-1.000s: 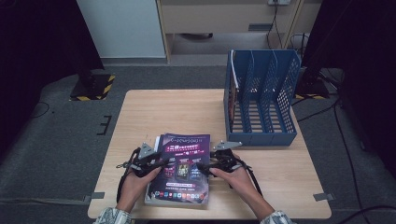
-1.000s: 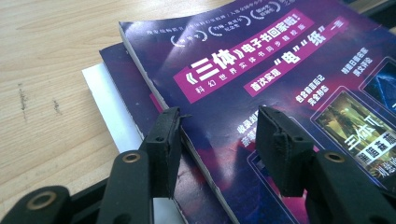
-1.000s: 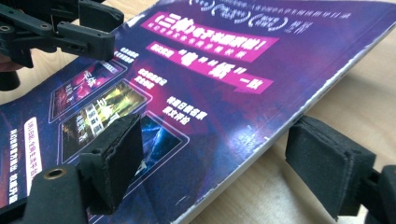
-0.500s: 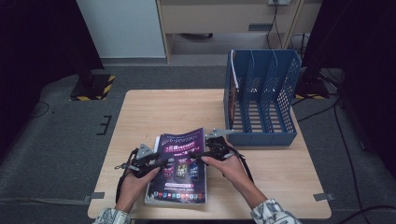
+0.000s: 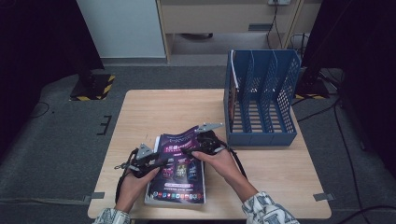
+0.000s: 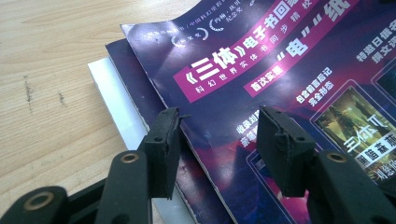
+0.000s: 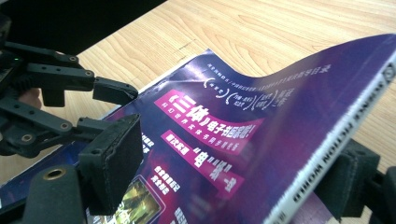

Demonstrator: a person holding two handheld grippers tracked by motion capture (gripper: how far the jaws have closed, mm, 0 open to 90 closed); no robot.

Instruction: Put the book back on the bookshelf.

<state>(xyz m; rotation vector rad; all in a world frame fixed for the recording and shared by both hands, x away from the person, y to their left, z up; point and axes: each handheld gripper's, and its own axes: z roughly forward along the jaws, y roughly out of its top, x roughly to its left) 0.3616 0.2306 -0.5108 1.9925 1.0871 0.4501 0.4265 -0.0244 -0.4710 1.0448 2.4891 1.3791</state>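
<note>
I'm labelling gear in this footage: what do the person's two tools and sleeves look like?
Both the left tool and the right tool are black linkage frames with blocky black jaw pads, brass-coloured pivot pins, a grey three-cornered top plate and trailing black cables. The sleeves are light with a dark pattern.

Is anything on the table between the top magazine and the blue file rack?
Nothing visible does. The top magazine, its spine edge lifted by the right hand-held gripper, has bare table between it and the blue file rack.
</note>
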